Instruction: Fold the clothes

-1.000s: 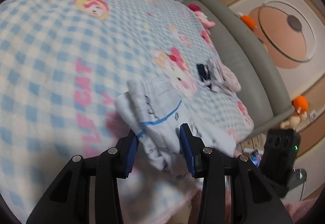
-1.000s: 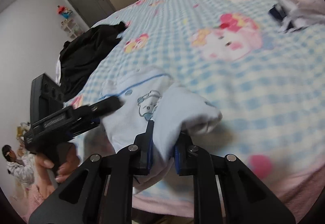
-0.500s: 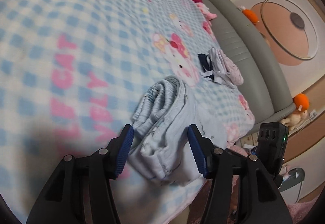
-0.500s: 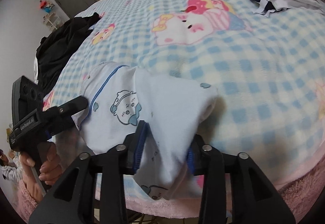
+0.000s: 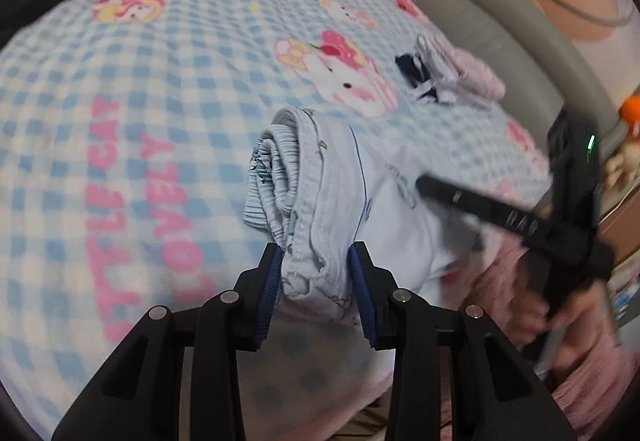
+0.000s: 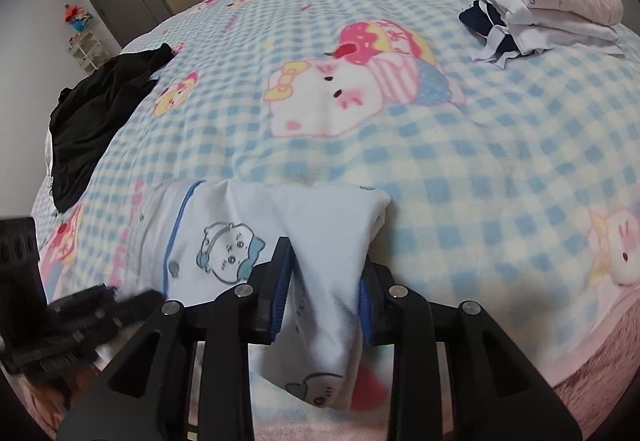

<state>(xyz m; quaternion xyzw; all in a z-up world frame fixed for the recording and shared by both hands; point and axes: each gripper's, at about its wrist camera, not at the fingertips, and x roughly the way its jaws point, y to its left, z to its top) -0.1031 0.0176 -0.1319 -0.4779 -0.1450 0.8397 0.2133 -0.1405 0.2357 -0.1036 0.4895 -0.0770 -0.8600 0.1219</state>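
A pale blue garment (image 5: 320, 201) with cartoon prints is being held near the bed's front edge, on a blue checked blanket (image 6: 460, 161). Its bunched hem is being clamped between the pads of the left gripper (image 5: 316, 273), while another fold of the same garment is being pinched by the right gripper (image 6: 324, 293), with cloth hanging below the jaws. A stack of folded clothes (image 6: 544, 9) is lying well apart, and a black garment (image 6: 96, 113) is resting at the blanket's far side.
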